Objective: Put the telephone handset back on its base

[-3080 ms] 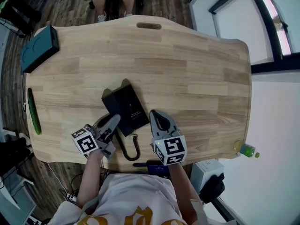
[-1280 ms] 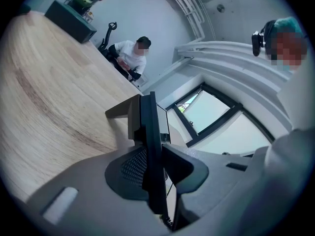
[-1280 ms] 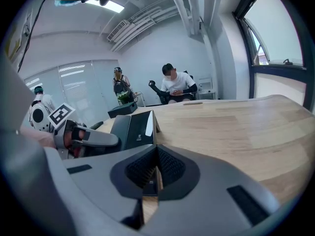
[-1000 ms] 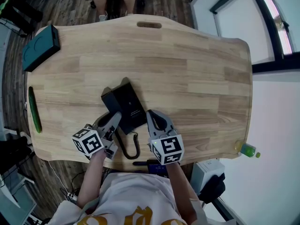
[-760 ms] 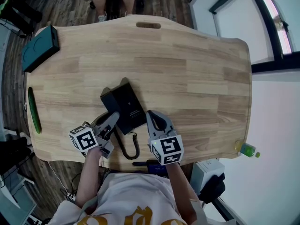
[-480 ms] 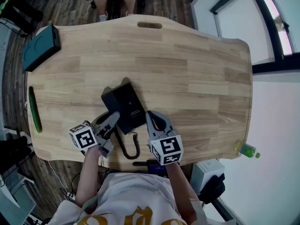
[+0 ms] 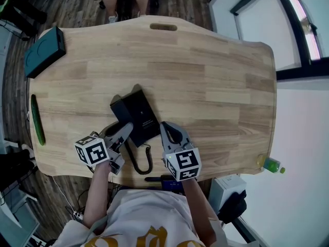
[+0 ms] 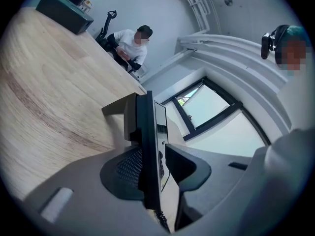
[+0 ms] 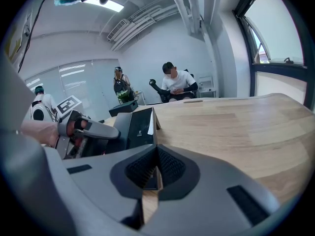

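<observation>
Handset of black plastic, long and narrow, lies along the left side of the flat black rectangular telephone base in the head view, both near the front edge of the pale wooden table. The black coiled cord loops from the telephone toward the person. The left gripper reaches in at the handset's near end. The right gripper rests just beside the base's right front corner, not on it. A dark teal box sits well apart at the far left corner of the table. In the left gripper view the scene is rolled, so the table stands at the left. The handset shows edge-on as a thin black slab running up between the jaws, with a glossy dark panel of the base just beyond it and a bit of the cord at the bottom. The jaws have just been opening and stand apart. The slab lies close against the ribbed left pad and the right pad stands clear of it, so nothing is clamped. Whether the handset sits fully in its cradle cannot be told. In the right gripper view the right gripper has its two ribbed pads pressed together with nothing between them. Beyond them lies the base with its glossy face, and the left gripper reaches in from the left, held in a hand.
</observation>
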{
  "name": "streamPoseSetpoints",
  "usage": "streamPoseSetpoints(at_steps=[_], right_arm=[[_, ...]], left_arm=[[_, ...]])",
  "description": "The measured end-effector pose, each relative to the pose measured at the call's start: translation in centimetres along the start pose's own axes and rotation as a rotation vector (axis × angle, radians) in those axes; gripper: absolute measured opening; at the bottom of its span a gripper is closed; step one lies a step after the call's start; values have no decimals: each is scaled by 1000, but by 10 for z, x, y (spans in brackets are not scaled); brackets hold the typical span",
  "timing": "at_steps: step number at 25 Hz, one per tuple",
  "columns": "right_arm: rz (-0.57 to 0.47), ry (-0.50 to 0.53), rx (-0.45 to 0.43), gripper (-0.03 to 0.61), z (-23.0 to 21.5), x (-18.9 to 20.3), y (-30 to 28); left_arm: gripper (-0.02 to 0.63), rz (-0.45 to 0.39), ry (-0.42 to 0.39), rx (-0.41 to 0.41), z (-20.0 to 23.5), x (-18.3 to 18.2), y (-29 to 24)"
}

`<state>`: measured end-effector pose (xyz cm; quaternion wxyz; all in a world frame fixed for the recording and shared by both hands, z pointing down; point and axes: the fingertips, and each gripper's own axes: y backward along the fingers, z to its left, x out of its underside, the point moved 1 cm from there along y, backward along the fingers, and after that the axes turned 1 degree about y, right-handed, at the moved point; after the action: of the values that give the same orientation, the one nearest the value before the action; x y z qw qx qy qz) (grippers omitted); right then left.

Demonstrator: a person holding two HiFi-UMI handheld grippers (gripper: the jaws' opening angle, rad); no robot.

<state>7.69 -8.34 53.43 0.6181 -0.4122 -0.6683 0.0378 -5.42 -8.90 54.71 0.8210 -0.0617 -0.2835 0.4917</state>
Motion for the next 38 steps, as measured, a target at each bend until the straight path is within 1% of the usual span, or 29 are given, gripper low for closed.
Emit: streamPoseSetpoints(at_steps=[3, 7, 8, 12, 16, 19, 20, 21, 25, 32, 34, 38], right_arm=[[4, -4, 2, 3, 0, 2, 2], [1, -4, 7, 3, -2, 2, 4], [1, -5, 8, 3, -2, 2, 5], [-1, -10, 7, 3, -1, 3, 4], [0, -8, 0, 3, 2, 3, 3], [6, -11, -1, 3, 3, 5, 1], [8, -13, -2, 3, 3, 5, 1], [8, -15, -4, 3, 4, 5, 0], [8, -13, -12, 3, 7, 4, -3], [16, -11, -13, 3, 6, 5, -4], [17, -13, -11, 3, 5, 6, -3], [17, -15, -13, 3, 4, 6, -5]], left_arm=[[127, 3, 10, 3, -1, -1, 0], [143, -19, 6, -57, 6, -5, 5], [143, -19, 12, -59, 8, -5, 5], [143, -9, 44, -27, 10, -5, 3], [143, -40, 77, -1, 9, -5, 11], [140, -33, 103, 32, 10, -1, 16], [115, -29, 101, 39, 10, 0, 17], [76, -24, 94, 45, 9, 0, 17], [71, -14, 64, 79, 6, -1, 16], [70, -52, 53, 148, 3, -4, 16], [71, -50, 66, 168, 4, -5, 16], [71, -40, 101, 157, 5, -6, 14]])
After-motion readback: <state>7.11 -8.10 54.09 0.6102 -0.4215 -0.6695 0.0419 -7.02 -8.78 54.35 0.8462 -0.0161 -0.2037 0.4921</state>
